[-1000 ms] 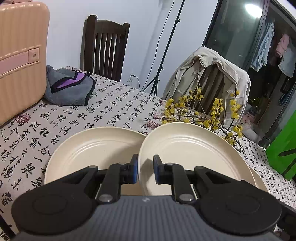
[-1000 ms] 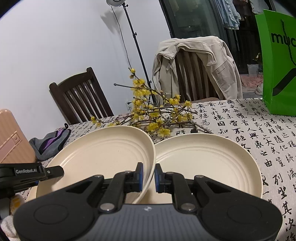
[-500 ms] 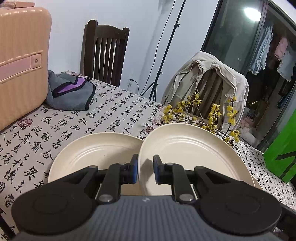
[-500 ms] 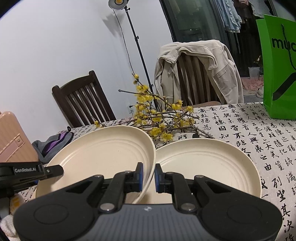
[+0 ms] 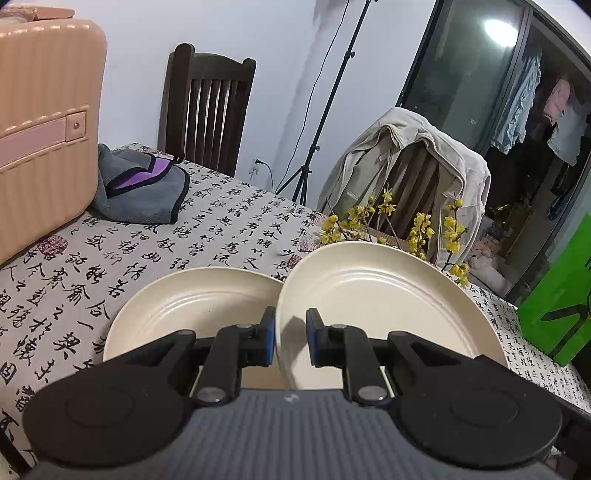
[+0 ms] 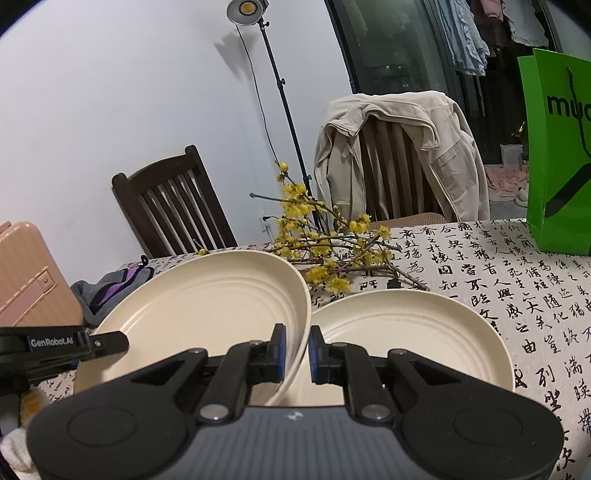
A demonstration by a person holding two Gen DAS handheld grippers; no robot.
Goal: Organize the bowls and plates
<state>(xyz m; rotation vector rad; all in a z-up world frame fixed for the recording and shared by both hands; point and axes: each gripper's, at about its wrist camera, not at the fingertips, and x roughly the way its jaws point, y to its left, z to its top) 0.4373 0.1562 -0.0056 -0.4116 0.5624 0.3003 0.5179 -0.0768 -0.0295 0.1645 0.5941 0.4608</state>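
We hold a ribbed cream plate (image 5: 384, 306) tilted above the tabletop (image 5: 221, 236), the left gripper (image 5: 290, 336) and right gripper (image 6: 296, 352) both clamped on its rim. The left view shows another plate (image 5: 192, 306) flat beside it; the right view alone shows a third plate (image 6: 410, 332) and the lamp (image 6: 245, 11).

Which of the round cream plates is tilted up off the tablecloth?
The left cream plate, its rim pinched in the right gripper; the right cream plate lies flat on the calligraphy tablecloth.

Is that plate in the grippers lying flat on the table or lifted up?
Lifted and tilted. The held plate overlaps the flat plate, with both grippers clamped on its near rim.
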